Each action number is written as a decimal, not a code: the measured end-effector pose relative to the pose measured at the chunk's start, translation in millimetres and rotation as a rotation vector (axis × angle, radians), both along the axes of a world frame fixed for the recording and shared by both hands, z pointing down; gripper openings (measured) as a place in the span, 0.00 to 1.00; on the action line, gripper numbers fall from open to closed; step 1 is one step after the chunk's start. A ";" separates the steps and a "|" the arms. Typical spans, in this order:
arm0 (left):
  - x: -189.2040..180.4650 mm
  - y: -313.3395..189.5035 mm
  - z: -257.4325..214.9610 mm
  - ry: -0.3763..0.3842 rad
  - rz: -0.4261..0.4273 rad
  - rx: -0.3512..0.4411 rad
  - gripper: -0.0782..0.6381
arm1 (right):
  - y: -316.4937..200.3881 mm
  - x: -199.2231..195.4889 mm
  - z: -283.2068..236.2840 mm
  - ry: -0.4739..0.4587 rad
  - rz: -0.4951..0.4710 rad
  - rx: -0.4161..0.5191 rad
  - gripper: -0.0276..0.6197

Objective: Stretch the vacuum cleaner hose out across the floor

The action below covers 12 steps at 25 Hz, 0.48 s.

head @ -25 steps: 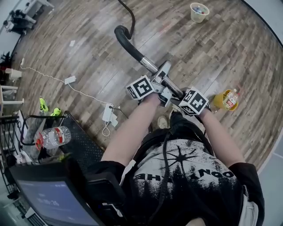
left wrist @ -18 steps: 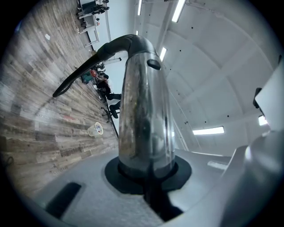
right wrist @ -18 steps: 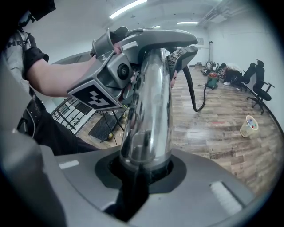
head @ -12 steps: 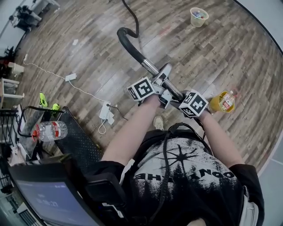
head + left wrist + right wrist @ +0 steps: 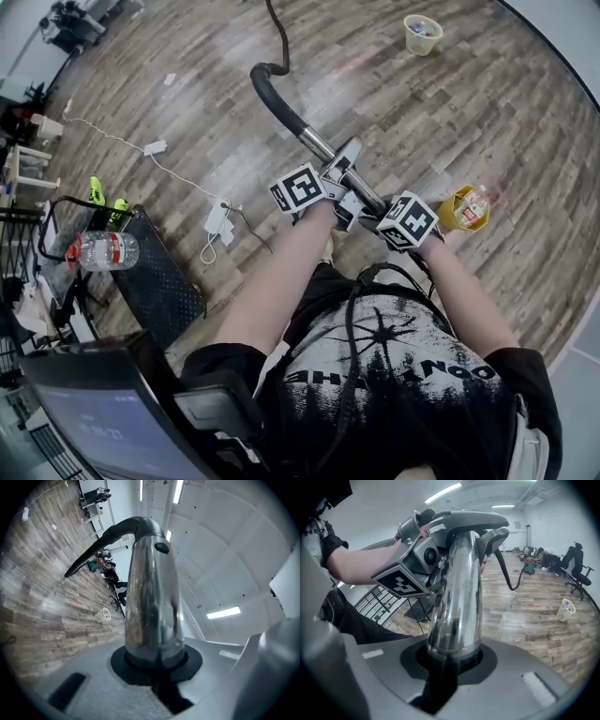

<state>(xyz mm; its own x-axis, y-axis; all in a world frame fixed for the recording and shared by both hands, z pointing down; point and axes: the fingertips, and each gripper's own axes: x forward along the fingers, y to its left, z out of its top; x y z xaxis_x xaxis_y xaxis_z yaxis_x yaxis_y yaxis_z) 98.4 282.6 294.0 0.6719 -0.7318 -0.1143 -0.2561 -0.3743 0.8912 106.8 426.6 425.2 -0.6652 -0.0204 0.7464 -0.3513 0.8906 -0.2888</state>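
Both grippers hold the vacuum cleaner's chrome wand tube (image 5: 323, 150), which slants across the middle of the head view. My left gripper (image 5: 336, 178) is shut on the tube higher up, and the right gripper (image 5: 386, 217) is shut on it lower down, close to the body. Past the tube a black curved handle (image 5: 270, 89) bends into the black hose (image 5: 277, 26), which leaves at the top edge. In the left gripper view the tube (image 5: 152, 606) rises from between the jaws. In the right gripper view the tube (image 5: 454, 606) does the same, with the hose (image 5: 506, 576) trailing to a far vacuum cleaner (image 5: 529, 565).
On the wood floor are a paper cup (image 5: 422, 33) at the back, a yellow container (image 5: 466, 208) with a bottle by the right hand, and a power strip (image 5: 217, 220) with a white cable. A black cart (image 5: 155, 281) with a water bottle stands left. Office chairs (image 5: 576, 573) are far off.
Both grippers keep their hold on the tube. In the head view the power strip, cart and bottle have slid up and away, so the person with the wand has moved backwards.
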 end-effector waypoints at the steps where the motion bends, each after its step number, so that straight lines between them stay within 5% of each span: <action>1: 5.8 6.1 2.5 -0.005 -0.004 -0.001 0.17 | 6.3 6.5 2.2 0.000 -0.003 -0.001 0.17; 4: 17.0 18.5 10.6 -0.091 -0.027 -0.005 0.17 | 20.1 25.5 6.3 -0.001 -0.009 -0.007 0.17; 8: 46.1 36.0 18.8 -0.012 0.017 -0.027 0.17 | 39.4 42.9 14.8 -0.006 0.014 -0.026 0.17; 12: 69.8 45.4 31.5 -0.020 0.068 -0.043 0.17 | 50.2 57.7 24.5 -0.012 0.059 -0.034 0.17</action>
